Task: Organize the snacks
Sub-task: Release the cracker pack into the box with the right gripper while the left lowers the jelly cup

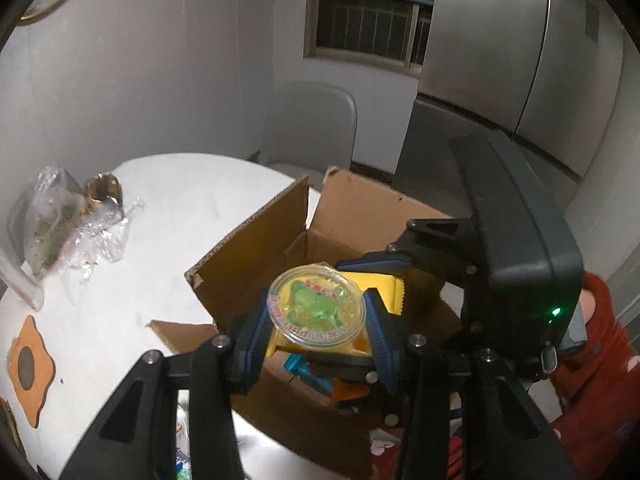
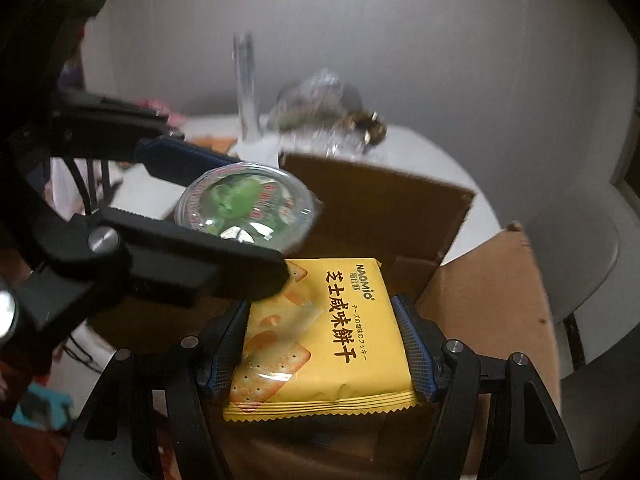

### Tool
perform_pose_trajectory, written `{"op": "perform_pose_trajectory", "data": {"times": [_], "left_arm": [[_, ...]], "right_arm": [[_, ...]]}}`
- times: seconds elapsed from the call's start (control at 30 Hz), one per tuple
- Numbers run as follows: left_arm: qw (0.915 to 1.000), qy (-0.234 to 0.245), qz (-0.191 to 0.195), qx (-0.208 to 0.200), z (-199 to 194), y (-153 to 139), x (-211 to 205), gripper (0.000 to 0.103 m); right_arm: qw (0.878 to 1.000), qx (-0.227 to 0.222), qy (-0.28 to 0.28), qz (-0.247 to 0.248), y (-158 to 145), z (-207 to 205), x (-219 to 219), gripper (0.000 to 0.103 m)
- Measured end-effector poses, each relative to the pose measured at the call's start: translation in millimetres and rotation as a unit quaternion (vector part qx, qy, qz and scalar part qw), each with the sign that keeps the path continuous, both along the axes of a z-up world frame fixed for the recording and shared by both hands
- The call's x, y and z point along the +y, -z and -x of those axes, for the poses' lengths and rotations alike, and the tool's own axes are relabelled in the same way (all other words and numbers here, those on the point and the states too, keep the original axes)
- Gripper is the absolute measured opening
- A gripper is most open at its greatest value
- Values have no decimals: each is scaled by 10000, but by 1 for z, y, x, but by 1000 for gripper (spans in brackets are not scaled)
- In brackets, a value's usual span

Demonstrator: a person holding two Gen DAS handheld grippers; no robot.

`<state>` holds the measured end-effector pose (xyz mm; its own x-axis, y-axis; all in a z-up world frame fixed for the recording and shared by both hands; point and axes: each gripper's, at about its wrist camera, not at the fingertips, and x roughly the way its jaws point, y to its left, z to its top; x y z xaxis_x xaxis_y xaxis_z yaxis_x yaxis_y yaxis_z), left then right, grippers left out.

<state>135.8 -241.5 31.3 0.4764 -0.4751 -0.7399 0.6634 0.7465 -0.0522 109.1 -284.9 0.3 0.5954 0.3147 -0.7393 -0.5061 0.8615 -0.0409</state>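
Observation:
My left gripper (image 1: 316,316) is shut on a clear jelly cup (image 1: 317,306) with green jelly under a red-printed lid, held above the open cardboard box (image 1: 248,240). From the right wrist view the same jelly cup (image 2: 244,206) shows between the left gripper's fingers (image 2: 192,264). My right gripper (image 2: 324,344) is shut on a yellow cracker packet (image 2: 344,328), held flat over the box (image 2: 380,204). In the left wrist view the right gripper (image 1: 380,276) pokes in from the right, with the yellow packet (image 1: 384,290) beneath the cup. Inside the box lie a blue and an orange item.
The box stands on a round white table (image 1: 168,248). Crumpled clear bags (image 1: 80,224) lie at its far left, an orange coaster (image 1: 30,364) near the left edge. A grey chair (image 1: 312,128) and a steel fridge (image 1: 500,48) stand behind. A red sleeve (image 1: 596,352) is at right.

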Motion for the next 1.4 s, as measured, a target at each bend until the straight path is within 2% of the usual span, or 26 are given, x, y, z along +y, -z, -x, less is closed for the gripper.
{"op": "perform_pose_trajectory", "data": {"times": [0.1,0.27,0.5,0.9,1.17,1.4], "left_arm": [[9998,20,-192,77,-10,9,-5,42],[9993,114,-287,230,-16,19,-6,42],[9976,203,-583,318,-20,31,-15,42],[9955,282,-759,495,-20,37,-25,42],[9916,382,-1080,604,-26,46,-43,42],[9864,471,-1421,677,-27,52,-54,43]], "right_arm": [[9996,267,-67,21,5,-10,0,67],[9982,560,-193,63,13,-14,1,68],[9972,702,-215,132,18,-3,-4,68],[9982,553,-189,144,9,26,-20,68],[9990,409,-205,11,-1,54,-35,69],[9990,375,-221,-81,-1,59,-39,70]]}}
